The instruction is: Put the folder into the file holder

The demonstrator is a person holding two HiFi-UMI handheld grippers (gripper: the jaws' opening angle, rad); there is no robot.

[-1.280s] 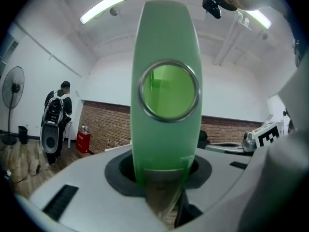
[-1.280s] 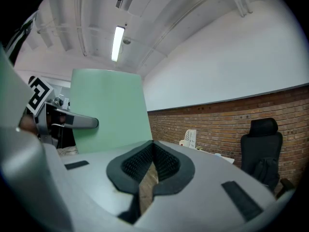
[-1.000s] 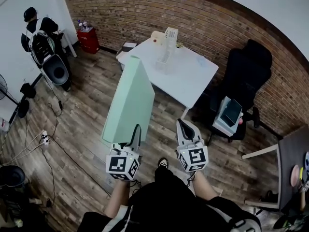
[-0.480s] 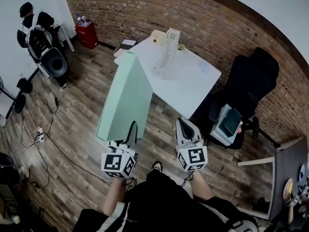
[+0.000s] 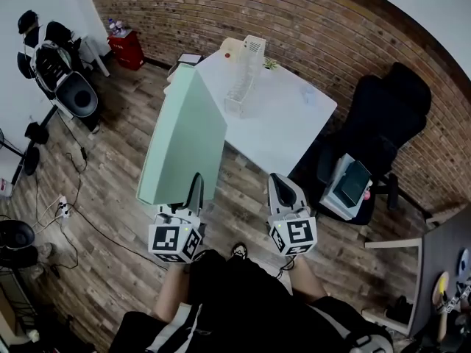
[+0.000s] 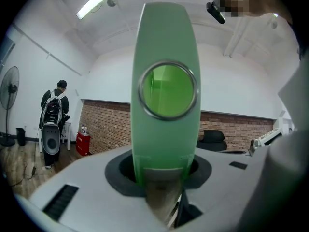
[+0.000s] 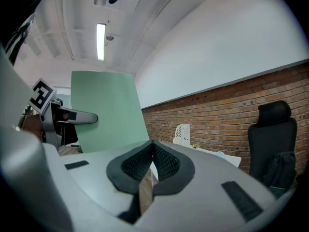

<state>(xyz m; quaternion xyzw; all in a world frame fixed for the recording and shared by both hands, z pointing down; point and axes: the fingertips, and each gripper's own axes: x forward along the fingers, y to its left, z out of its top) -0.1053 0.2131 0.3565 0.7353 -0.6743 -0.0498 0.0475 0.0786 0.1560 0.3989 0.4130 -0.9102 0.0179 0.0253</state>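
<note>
A large pale green folder [image 5: 182, 142] stands upright on edge and sticks forward from my left gripper [image 5: 194, 188], which is shut on its near spine end. In the left gripper view the folder's spine [image 6: 166, 57], with its round finger hole, fills the middle. My right gripper [image 5: 280, 187] is level beside it, shut and with nothing in it. From the right gripper view the folder [image 7: 108, 110] is at the left. The white file holder [image 5: 243, 79] stands on the white table [image 5: 294, 127] ahead, just past the folder's far end; the file holder [image 7: 182, 134] shows small here too.
A black office chair [image 5: 386, 109] stands right of the table, with a grey box [image 5: 347, 186] on a seat next to it. A red cabinet [image 5: 126, 48] is by the brick wall. A person [image 5: 33, 31] stands far left. Cables [image 5: 70, 204] lie on the wood floor.
Both grippers and the folder have come closer to the white table; the folder's far end now reaches the table's near corner. The grip on the folder is unchanged.
</note>
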